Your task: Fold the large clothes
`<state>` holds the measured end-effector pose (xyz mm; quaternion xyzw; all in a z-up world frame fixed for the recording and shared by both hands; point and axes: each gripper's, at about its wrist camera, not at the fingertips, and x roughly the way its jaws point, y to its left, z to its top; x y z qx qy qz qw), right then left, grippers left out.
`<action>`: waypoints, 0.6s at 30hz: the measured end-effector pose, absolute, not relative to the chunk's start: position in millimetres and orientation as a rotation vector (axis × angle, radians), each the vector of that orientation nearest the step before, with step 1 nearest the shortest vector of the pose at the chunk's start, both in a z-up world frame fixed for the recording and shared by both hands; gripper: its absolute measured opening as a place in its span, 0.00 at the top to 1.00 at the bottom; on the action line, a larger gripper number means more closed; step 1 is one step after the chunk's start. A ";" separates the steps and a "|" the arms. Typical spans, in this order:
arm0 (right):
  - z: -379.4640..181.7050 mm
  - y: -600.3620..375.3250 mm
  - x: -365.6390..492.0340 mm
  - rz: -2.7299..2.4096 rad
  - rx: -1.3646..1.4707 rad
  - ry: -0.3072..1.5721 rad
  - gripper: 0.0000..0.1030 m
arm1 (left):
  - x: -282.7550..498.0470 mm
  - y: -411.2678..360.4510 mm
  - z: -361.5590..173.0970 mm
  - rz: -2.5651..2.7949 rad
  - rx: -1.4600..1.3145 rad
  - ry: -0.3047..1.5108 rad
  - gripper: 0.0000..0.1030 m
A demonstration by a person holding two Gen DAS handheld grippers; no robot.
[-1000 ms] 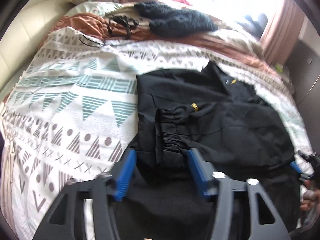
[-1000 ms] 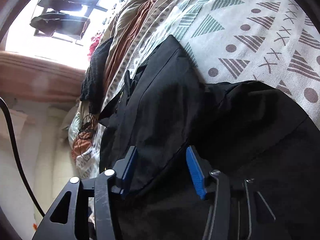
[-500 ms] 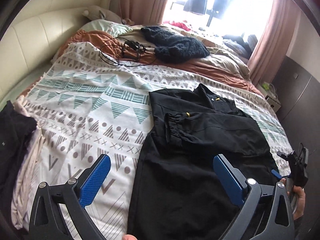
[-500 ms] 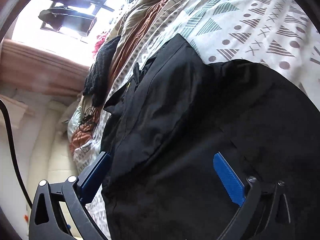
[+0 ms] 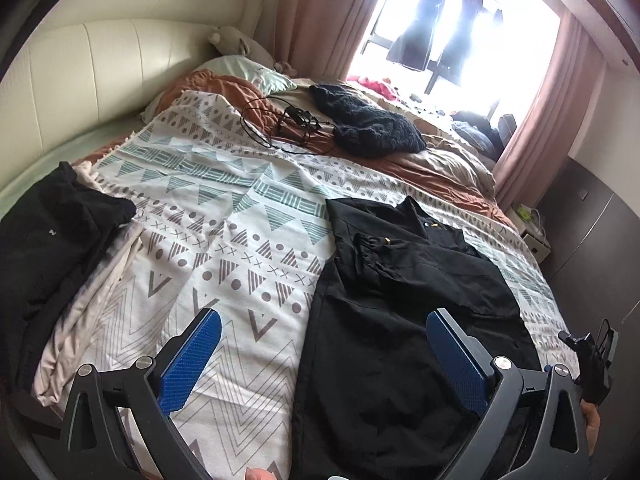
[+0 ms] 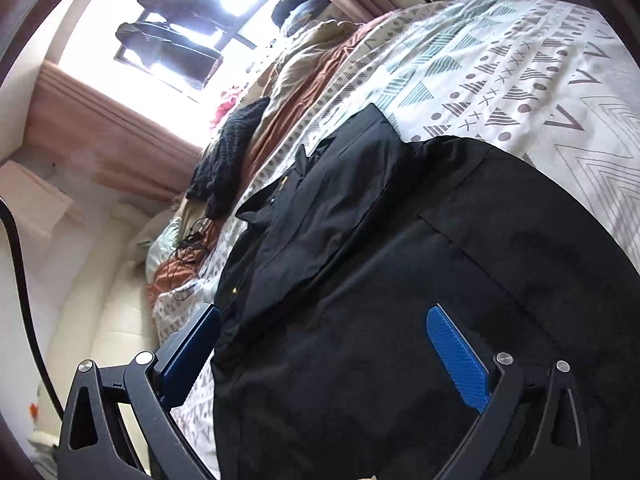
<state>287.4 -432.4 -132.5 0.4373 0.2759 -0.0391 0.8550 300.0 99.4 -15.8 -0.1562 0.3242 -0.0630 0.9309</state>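
A large black garment [image 5: 404,320] with small gold buttons lies spread on the patterned bedspread [image 5: 224,216], partly folded with a gathered sleeve cuff laid across its middle. It also fills the right wrist view [image 6: 400,280]. My left gripper [image 5: 320,356] is open and empty, held above the garment's near left edge. My right gripper [image 6: 324,352] is open and empty, just above the garment's lower part; it also shows at the far right of the left wrist view [image 5: 592,356].
A pile of black and beige clothes [image 5: 52,264] lies at the bed's left edge. A dark knit item [image 5: 368,124] and black cables [image 5: 288,120] lie at the far end. A padded headboard [image 5: 80,72] is left, a dark cabinet [image 5: 592,232] right.
Both grippers have opened and let go of the black garment, then pulled back and up. The garment now lies flat on the bed.
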 end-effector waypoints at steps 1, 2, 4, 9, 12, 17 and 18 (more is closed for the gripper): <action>-130.7 -428.1 278.1 -0.077 0.915 0.577 0.00 | 293.5 102.7 -15.8 -0.129 -0.325 0.658 0.00; -129.5 -424.8 270.5 -0.072 0.913 0.574 0.00 | 287.3 104.6 -15.8 -0.135 -0.331 0.654 0.00; -126.9 -419.4 254.6 -0.057 0.912 0.567 0.00 | 272.6 107.0 -15.5 -0.133 -0.328 0.648 0.00; -118.9 -416.4 201.8 -0.072 0.901 0.526 0.00 | 242.0 110.5 -19.9 -0.093 -0.300 0.666 0.00; -114.4 -417.7 175.5 -0.112 0.873 0.516 0.00 | 221.3 114.0 -23.7 -0.097 -0.316 0.667 0.00; -103.4 -423.9 141.3 -0.154 0.836 0.506 0.00 | 186.4 112.5 -24.1 -0.091 -0.317 0.633 0.00; -100.0 -424.3 134.8 -0.157 0.820 0.497 0.00 | 180.5 111.9 -25.1 -0.092 -0.316 0.636 0.00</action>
